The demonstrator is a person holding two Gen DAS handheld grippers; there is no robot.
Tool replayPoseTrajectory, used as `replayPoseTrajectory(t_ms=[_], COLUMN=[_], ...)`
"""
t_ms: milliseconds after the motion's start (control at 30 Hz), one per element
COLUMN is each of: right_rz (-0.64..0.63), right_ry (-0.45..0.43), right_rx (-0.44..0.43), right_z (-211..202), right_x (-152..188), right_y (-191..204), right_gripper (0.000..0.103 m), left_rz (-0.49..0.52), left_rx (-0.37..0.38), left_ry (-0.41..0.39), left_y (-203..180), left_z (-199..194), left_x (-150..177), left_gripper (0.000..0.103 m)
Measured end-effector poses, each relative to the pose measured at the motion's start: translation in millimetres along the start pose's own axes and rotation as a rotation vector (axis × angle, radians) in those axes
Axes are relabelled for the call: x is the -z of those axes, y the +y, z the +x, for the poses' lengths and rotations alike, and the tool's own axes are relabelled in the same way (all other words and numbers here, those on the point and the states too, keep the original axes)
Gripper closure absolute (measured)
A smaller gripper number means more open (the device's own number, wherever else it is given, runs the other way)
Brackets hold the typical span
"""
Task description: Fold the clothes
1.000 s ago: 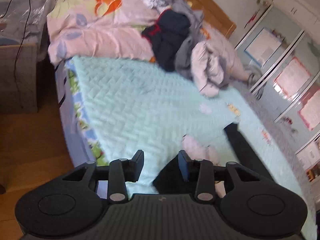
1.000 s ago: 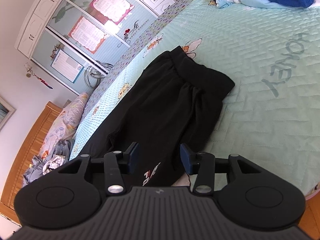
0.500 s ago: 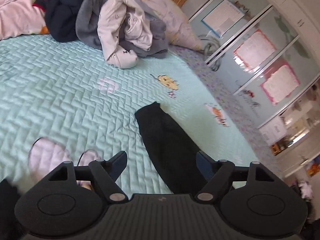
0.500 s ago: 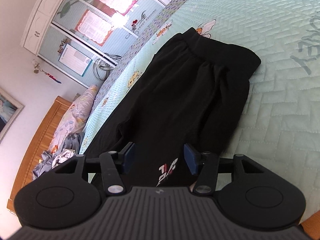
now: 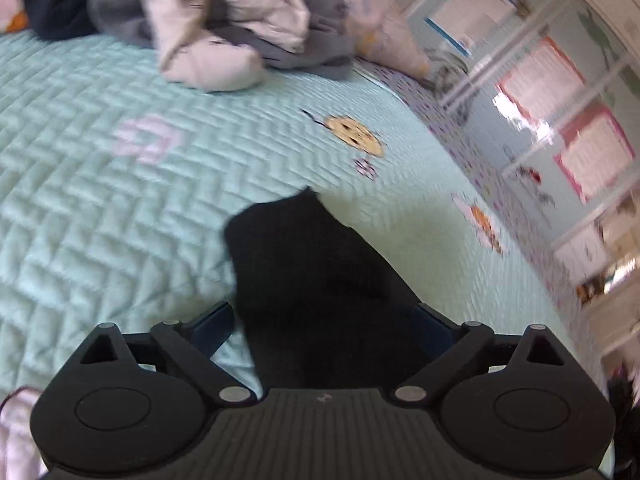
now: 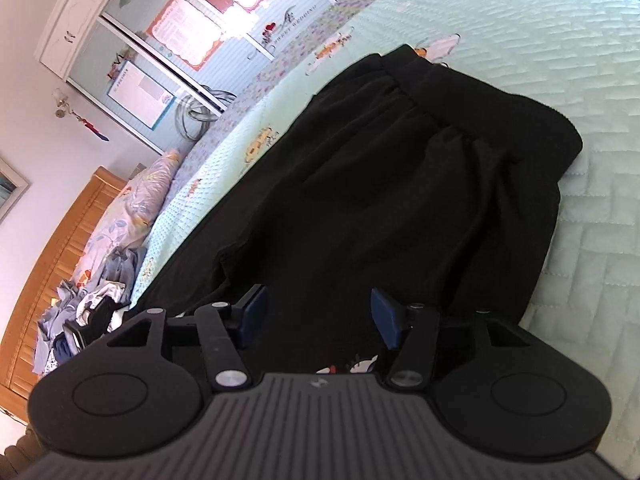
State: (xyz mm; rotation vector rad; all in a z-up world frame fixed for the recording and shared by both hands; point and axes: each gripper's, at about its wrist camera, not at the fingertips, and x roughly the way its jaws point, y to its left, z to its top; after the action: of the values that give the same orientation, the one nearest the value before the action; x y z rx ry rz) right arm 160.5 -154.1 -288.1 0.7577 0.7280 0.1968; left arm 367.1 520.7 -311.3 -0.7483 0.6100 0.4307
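Swinging from the bed edge, left gripper spreads over what is probably the black trousers' leg end; right gripper widens empty above them, readying a fold

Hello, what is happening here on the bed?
A person with a gripper in each hand is folding clothes. A pair of black trousers lies flat on the light green bedspread. The left gripper is above a leg end, the right gripper above the middle. Both are opening and hold nothing. A pile of unfolded clothes waits near the headboard.
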Motion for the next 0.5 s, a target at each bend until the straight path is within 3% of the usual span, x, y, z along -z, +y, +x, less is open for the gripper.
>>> replayPoseTrajectory(t_ms=[67,100,167,233,433,500], right_rz=[0.005,0.005,-0.003,-0.016,-0.033,-0.032], right_ry=[0.006,0.006,0.006,0.004,-0.011,-0.009], right_rx=[0.005,0.006,0.010,0.018,0.022,0.013], right_z=[3.5,4.1,4.2,5.7,9.9,12.5], right_x=[0.3,0.4,0.6,-0.6,-5.6,-6.1], right_y=[-1.8,-2.1,-2.1,0.6,6.7,7.0], right_gripper=[0.044,0.044,0.044,0.044,0.044,0.043], left_rz=[0.116,0.159,0.196,0.193,0.106,0.114], left_rx=[-0.064,-0.104,-0.151,-0.145,-0.055,-0.048], left_ry=[0.005,0.010,0.015,0.000,-0.133,-0.141], left_y=[-14.5,-19.6,-25.4,-28.6,-28.5,-30.1], left_z=[6.7,9.4,11.9,8.7,-15.3,-14.2], left_x=[-4.3,-7.2,-14.0,-20.7,-37.1,-40.0], left_gripper=[0.049,0.079,0.082,0.084,0.085,0.085])
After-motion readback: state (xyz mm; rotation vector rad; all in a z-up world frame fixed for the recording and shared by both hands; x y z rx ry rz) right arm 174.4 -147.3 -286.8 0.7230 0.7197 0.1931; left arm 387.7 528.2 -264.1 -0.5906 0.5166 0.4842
